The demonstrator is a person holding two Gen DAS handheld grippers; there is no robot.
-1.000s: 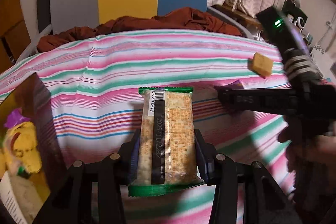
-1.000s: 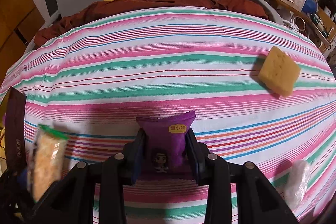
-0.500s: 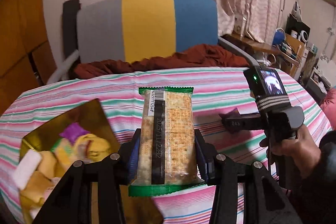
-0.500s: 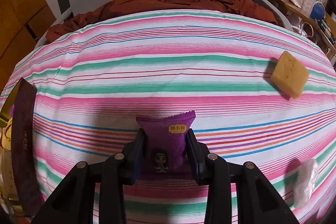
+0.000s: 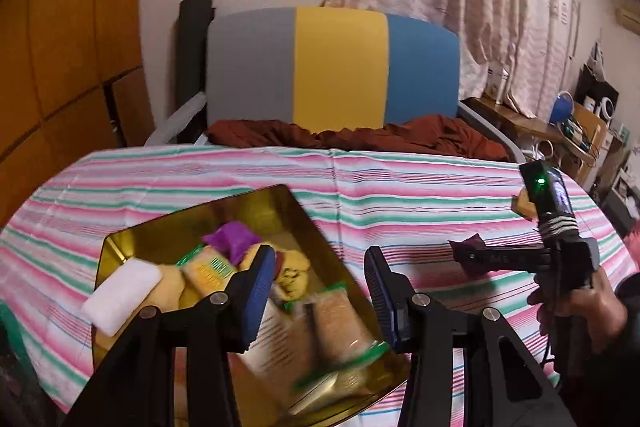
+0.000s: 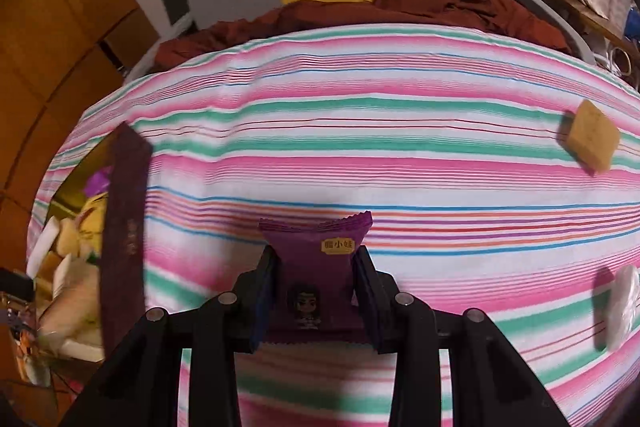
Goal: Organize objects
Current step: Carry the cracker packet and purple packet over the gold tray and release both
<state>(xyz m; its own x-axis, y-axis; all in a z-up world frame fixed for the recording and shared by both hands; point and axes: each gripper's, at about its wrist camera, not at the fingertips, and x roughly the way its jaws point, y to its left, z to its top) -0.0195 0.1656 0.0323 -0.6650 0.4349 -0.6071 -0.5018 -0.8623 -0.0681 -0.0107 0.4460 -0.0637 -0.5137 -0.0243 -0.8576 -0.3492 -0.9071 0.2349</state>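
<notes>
My left gripper (image 5: 320, 267) is open and empty above a gold tin box (image 5: 160, 233) holding several snacks. A cracker pack with green ends (image 5: 340, 323) lies blurred in the box just below the jaws. My right gripper (image 6: 316, 267) is shut on a purple snack packet (image 6: 316, 267) and holds it above the striped tablecloth (image 6: 360, 155). It also shows in the left wrist view (image 5: 472, 259), to the right of the box. The box's dark outer wall (image 6: 124, 227) shows at the left of the right wrist view.
A yellow square snack (image 6: 592, 135) lies at the far right of the table and a white wrapped snack (image 6: 618, 307) nearer on the right. A chair with a grey, yellow and blue back (image 5: 332, 67) and a brown cloth (image 5: 360, 137) stands behind the table.
My left gripper moved left over the gold box, opened and let go of the cracker pack, which dropped into the box. My right gripper kept its hold on the purple packet.
</notes>
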